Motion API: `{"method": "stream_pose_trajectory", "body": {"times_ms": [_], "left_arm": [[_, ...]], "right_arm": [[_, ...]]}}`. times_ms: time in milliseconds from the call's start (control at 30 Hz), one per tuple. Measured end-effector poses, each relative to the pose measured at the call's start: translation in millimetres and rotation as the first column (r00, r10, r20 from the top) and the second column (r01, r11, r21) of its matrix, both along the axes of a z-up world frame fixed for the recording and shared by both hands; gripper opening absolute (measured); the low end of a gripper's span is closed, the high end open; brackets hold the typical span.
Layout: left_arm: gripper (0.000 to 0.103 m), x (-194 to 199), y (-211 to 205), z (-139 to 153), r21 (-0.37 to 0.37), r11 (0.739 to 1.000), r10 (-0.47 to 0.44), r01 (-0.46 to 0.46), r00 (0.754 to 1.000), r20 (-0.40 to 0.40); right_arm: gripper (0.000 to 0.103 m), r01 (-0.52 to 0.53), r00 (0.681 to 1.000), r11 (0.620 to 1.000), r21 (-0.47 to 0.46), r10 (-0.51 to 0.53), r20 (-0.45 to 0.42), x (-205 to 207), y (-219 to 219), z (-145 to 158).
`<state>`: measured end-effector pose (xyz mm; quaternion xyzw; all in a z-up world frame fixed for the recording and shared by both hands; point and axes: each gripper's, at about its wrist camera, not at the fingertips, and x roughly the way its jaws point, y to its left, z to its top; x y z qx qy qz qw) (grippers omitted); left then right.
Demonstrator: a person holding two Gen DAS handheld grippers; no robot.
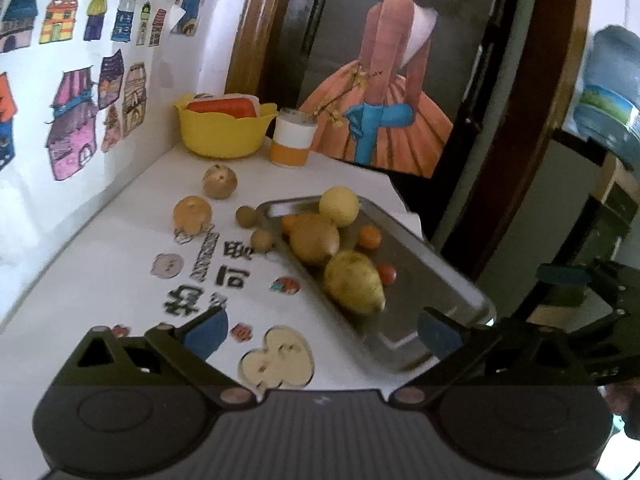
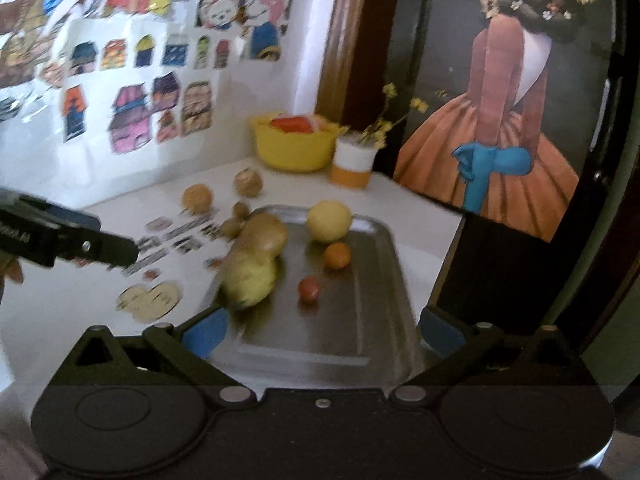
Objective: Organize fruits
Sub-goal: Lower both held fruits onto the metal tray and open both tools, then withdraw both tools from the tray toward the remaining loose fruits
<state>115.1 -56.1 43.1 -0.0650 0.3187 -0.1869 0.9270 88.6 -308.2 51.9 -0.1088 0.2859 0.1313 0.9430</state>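
Both tools empty with fingers spread, left tool [image 1: 320, 334] and right tool [image 2: 322, 332]; four fruits sit loose on the desk [image 1: 100, 264] beside the tray [image 1: 436, 280]; I'd approach the small brown one [image 1: 262, 240] low and close gently so it doesn't roll.

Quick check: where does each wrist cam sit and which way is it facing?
Left wrist: on the left gripper, above the table's near left part, facing the back wall corner; tray lies right of centre. Own open blue-tipped fingers show; the right gripper shows at the right edge.
Right wrist: on the right gripper, over the tray's near end, facing the same corner. Own open fingers show; the left gripper shows at left.
Shared: tray, lemon, yellow bowl.
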Motion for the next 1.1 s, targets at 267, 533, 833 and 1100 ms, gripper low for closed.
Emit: {"method": "stream_pose_trajectory", "body": {"times_ms": [267, 533, 833, 1100], "left_arm": [[0.102, -10, 49, 0, 0.063, 0.998, 0.019, -0.015, 0.998, -0.066], [0.102, -2, 88, 3, 0.126, 0.987, 0.113, -0.102, 0.991, -0.078], [0.102, 35, 100, 17, 0.115, 0.977, 0.184, -0.178, 0.982, -0.039], [0.102, 93, 77, 8, 0.159, 0.971, 0.182, -0.179, 0.983, -0.005]], "right_arm": [[0.102, -0.075, 0.984, 0.994, 0.078, 0.086, -0.158, -21, 30, 1], [0.102, -0.199, 0.939, 0.963, 0.181, 0.241, -0.246, -2, 87, 12], [0.102, -0.316, 0.948, 0.948, 0.049, 0.317, -0.026, 44, 132, 46], [0.102, -0.383, 0.922, 0.913, -0.138, 0.387, -0.003, 103, 134, 21]]}}
